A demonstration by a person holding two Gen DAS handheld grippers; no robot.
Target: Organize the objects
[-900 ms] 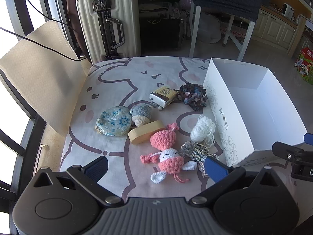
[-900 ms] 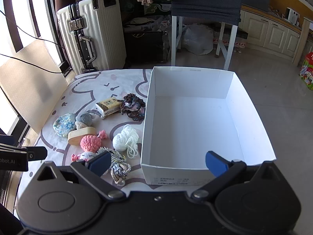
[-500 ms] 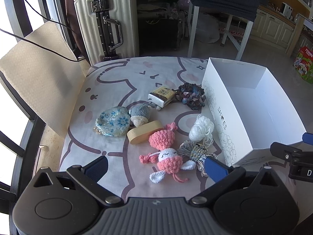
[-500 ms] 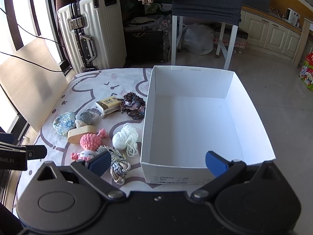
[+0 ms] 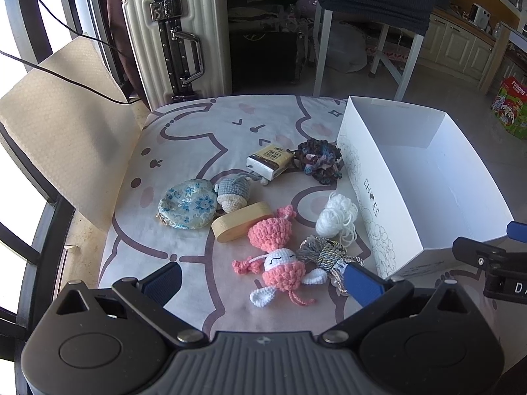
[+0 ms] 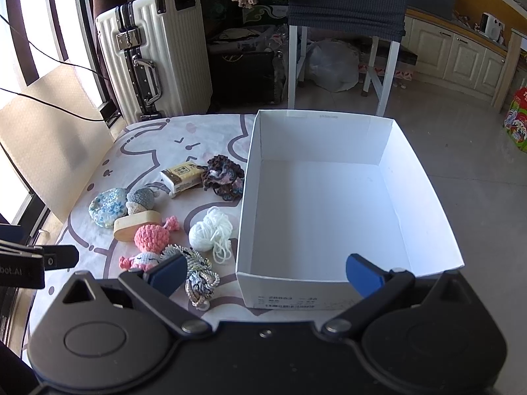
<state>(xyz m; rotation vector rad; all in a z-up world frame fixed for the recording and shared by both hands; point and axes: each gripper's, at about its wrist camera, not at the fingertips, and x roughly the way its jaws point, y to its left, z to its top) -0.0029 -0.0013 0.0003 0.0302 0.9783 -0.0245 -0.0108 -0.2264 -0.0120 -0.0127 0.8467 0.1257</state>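
just toys beside shoebox [image 6: 250, 177] wall

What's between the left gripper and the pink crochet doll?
Nothing visible. The left gripper is open with the pink crochet doll just ahead; the grey cord tassel lies against the doll's right side, near the right finger.

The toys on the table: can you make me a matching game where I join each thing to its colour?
Things:
1. crochet doll
2. yarn ball
3. round pouch
4. box

Colours:
A. white card, with nothing inside
B. pink, with a white face
C. light blue with blue flowers
D. white, loose threads trailing

Pairs: 1-B, 2-D, 3-C, 4-A
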